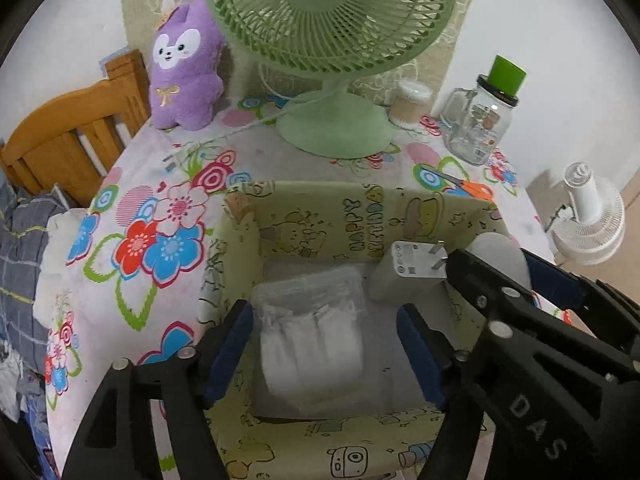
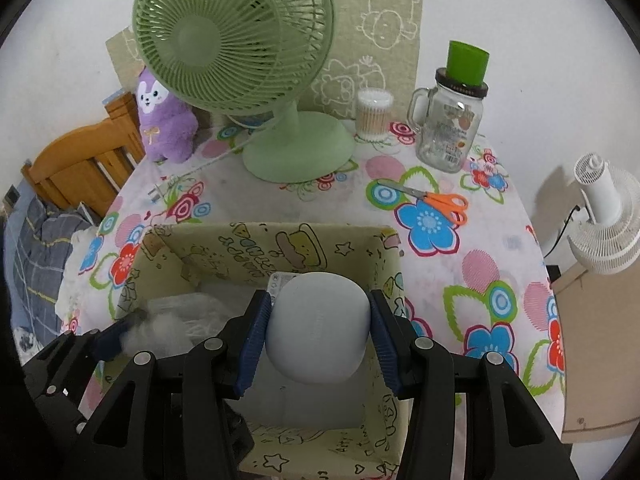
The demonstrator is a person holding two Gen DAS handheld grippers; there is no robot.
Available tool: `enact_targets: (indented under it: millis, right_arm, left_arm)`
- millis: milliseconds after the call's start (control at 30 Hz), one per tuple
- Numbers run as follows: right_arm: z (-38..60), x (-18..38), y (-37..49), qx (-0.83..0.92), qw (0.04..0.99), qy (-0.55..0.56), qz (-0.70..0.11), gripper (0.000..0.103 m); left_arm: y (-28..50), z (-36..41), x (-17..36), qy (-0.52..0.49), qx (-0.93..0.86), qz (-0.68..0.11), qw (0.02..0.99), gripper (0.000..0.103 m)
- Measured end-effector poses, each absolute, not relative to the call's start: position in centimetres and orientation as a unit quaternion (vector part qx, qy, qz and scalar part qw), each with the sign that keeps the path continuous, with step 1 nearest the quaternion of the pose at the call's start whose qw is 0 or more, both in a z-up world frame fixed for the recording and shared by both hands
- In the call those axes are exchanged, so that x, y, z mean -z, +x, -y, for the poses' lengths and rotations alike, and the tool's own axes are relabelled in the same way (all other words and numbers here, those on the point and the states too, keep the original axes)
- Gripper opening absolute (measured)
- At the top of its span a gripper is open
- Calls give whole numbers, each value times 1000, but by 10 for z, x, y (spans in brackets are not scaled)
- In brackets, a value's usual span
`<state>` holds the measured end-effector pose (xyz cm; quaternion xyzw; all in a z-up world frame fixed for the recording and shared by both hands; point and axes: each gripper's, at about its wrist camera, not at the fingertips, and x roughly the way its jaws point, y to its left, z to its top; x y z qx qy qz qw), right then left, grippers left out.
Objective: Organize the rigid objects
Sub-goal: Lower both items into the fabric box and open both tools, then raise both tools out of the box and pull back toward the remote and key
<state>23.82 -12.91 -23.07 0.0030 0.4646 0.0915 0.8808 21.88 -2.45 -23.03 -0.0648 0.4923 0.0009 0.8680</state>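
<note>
Charger was pinched betw. R gripper's blue pads, held just over the open box, prongs pointing away toward the box's far wall. L gripper was spread wide w/ nothing pressed betw. its pads, clear plastic bag lying in the box bottom under it. Box sat on floral cloth, w/ green fan, purple plush, jar, swab tub at the back, orange scissors to the box's back right.
</note>
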Motion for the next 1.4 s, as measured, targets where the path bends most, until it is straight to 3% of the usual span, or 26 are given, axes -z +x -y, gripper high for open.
enact_targets:
  millis: [100, 233, 333, 633, 1400]
  right_arm:
    - [130, 234, 240, -88, 879, 6, -469, 53]
    - [131, 236, 240, -82, 880, 9, -468, 54]
    - [131, 235, 240, -80, 881, 10, -466, 65]
    - [130, 230, 232, -82, 885, 13, -458, 81]
    - [146, 205, 187, -63, 898, 29, -435, 88]
  left_arm:
    - [219, 30, 231, -55, 9, -489, 870, 88]
    - [219, 33, 229, -49, 15, -484, 874, 92]
    - [218, 31, 227, -51, 14, -483, 874, 93]
    - [210, 31, 222, -40, 13, -477, 878, 98]
    - [172, 39, 196, -32, 21, -458, 888, 103]
